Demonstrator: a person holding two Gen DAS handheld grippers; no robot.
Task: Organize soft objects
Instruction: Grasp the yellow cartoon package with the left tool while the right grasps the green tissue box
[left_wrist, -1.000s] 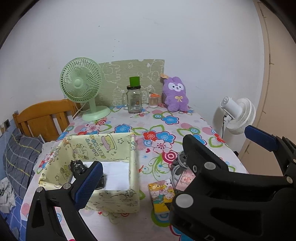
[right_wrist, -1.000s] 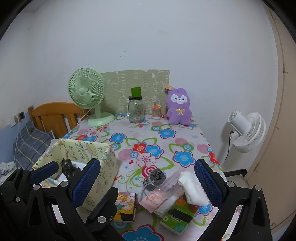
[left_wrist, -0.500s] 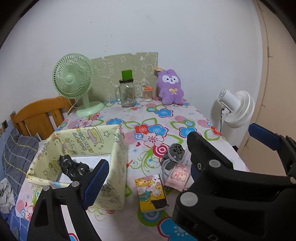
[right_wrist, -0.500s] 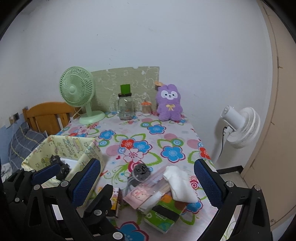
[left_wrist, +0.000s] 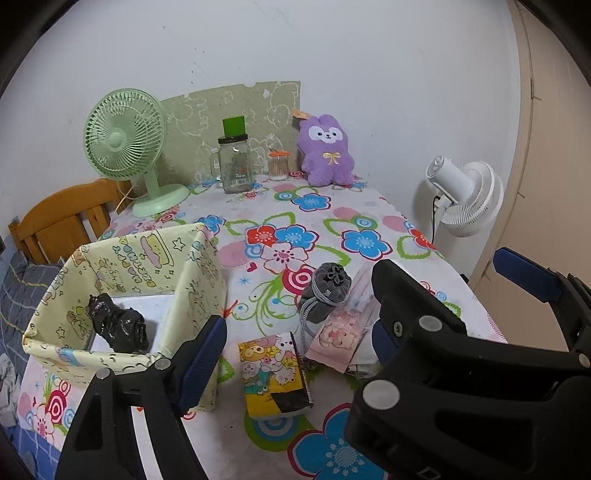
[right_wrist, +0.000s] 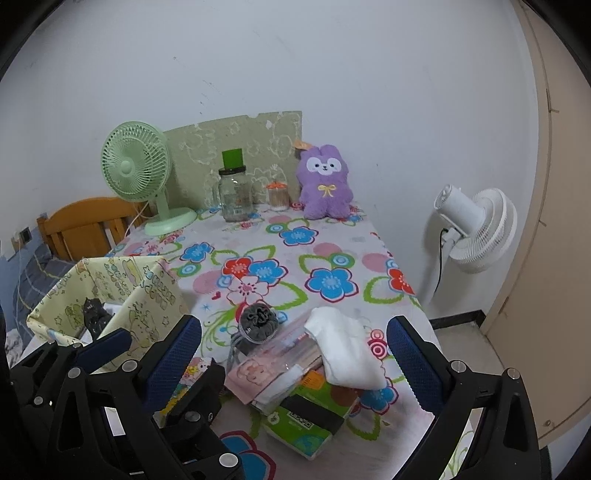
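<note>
On the bench (left_wrist: 369, 206), under a flowered cloth, a yellow fabric bin (left_wrist: 122, 295) stands at the near left with a crumpled black item (left_wrist: 118, 325) lying inside it. Right of the bin, near the front edge, lies a small pile of things: a grey drawstring pouch (left_wrist: 327, 290), a clear pink packet (left_wrist: 340, 332) touching it, a white folded cloth (right_wrist: 347, 350) resting on top of the pile, and a green packet (right_wrist: 310, 417) underneath. A cartoon-printed notebook (left_wrist: 275, 376) lies just left of the pile, between it and the bin. The left tongs (left_wrist: 358, 302) hang over the near edge of the bench; their jaws have just been closing but remain spread, with nothing pinched; the notebook and pouch sit below and between the blue pads. The right tongs (right_wrist: 295, 350) are also spread wide above the pile, the white cloth and pink packet framed between the pads without being touched, as far as this angle lets one judge. At the far end of the bench stand a green desk fan (left_wrist: 125, 144), a glass jar (left_wrist: 234, 166) with a green top, a small container of swabs (left_wrist: 279, 166) and a purple plush rabbit (left_wrist: 327, 151) propped against the wall. A white fan (right_wrist: 476, 229) stands on the floor to the right, and a wooden bed frame (left_wrist: 62, 218) shows at the left.
</note>
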